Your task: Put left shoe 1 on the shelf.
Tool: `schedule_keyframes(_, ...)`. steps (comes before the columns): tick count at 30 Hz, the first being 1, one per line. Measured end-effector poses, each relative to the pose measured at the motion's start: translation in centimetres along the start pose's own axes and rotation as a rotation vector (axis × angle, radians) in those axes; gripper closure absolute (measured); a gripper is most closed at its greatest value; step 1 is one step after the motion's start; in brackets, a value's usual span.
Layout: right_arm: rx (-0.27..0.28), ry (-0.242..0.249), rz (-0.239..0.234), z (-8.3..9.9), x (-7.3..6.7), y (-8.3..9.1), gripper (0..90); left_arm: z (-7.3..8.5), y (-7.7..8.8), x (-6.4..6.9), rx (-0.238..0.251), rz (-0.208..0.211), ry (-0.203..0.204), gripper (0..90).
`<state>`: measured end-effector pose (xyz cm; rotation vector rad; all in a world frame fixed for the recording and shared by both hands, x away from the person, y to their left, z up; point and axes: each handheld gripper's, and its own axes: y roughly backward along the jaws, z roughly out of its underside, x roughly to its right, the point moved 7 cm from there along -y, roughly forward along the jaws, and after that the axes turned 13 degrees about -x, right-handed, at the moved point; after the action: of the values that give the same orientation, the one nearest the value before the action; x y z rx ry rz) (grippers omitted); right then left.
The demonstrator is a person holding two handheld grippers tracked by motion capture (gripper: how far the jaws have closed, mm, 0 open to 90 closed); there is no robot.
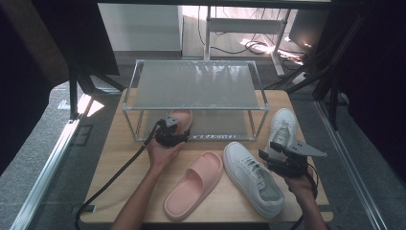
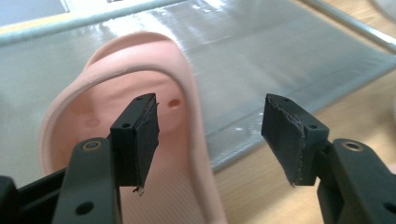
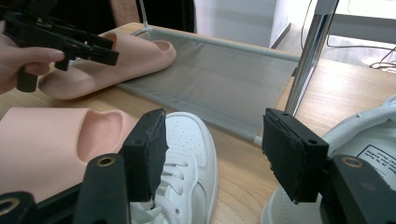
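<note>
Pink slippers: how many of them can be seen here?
2. One pink slipper lies on the open table, left of a white sneaker. The other pink slipper rests partly on the rack's lower shelf, in front of the left tool.

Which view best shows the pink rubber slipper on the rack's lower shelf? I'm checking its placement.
The right gripper view: the pink rubber slipper lies side-on, toe on the shelf. The left gripper view shows its heel; the high view, a glimpse.

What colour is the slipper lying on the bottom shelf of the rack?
Pale pink. The slipper shows best in the left gripper view, partly on the grey bottom shelf.
</note>
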<state>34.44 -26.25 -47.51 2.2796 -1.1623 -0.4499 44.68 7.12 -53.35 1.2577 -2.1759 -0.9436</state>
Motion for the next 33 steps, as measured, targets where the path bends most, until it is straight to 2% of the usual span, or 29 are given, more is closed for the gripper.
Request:
schedule_keyframes(2, 0.000, 0.001, 0.000, 0.0, 0.0, 0.0, 41.1, 0.3, 0.9, 0.2, -0.002, 0.033, -0.007, 36.3)
schedule_keyframes(5, 0.003, -0.003, 0.001, 0.0, 0.0, 0.1, 41.1, 1.1, 2.0, 0.0, 0.006, 0.046, -0.007, 40.1)
schedule_keyframes(6, 0.003, -0.003, 0.001, 0.0, 0.0, 0.1, 41.1, 1.1, 2.0, 0.0, 0.006, 0.046, -0.007, 43.4)
schedule_keyframes(7, 0.003, -0.004, 0.003, 0.0, 0.0, 0.2, 41.1, 1.7, 2.8, -0.1, 0.011, 0.057, 0.001, 46.9)
schedule_keyframes(10, 0.002, -0.003, 0.001, 0.0, 0.0, 0.1, 41.1, 2.4, 3.5, -0.3, 0.020, 0.050, -0.010, 62.2)
schedule_keyframes(11, 0.002, -0.001, 0.001, 0.0, 0.0, 0.1, 41.1, 2.8, 3.8, -0.4, 0.023, 0.044, -0.019, 62.2)
schedule_keyframes(13, 0.003, 0.001, 0.001, 0.0, -0.1, 0.2, 41.1, 4.2, 4.6, -0.6, 0.011, 0.045, -0.037, 75.1)
schedule_keyframes(17, 0.002, 0.001, 0.004, 0.0, 0.0, 0.1, 41.1, 5.4, 5.5, -0.6, 0.000, 0.059, -0.055, 84.9)
schedule_keyframes(22, 0.001, 0.001, 0.002, 0.0, -0.1, 0.1, 41.1, 7.9, 7.4, -0.5, -0.015, 0.051, -0.085, 89.9)
schedule_keyframes(26, 0.004, 0.004, 0.003, -0.1, -0.2, 0.2, 41.1, 9.0, 8.1, -0.7, -0.026, 0.049, -0.085, 90.0)
schedule_keyframes(27, 0.005, 0.005, 0.003, -0.1, -0.2, 0.2, 41.1, 9.7, 8.4, -0.7, -0.031, 0.062, -0.078, 90.0)
schedule_keyframes(33, 0.006, 0.004, 0.004, -0.1, -0.2, 0.2, 41.0, 11.2, 8.4, -1.0, -0.063, 0.068, -0.071, 90.0)
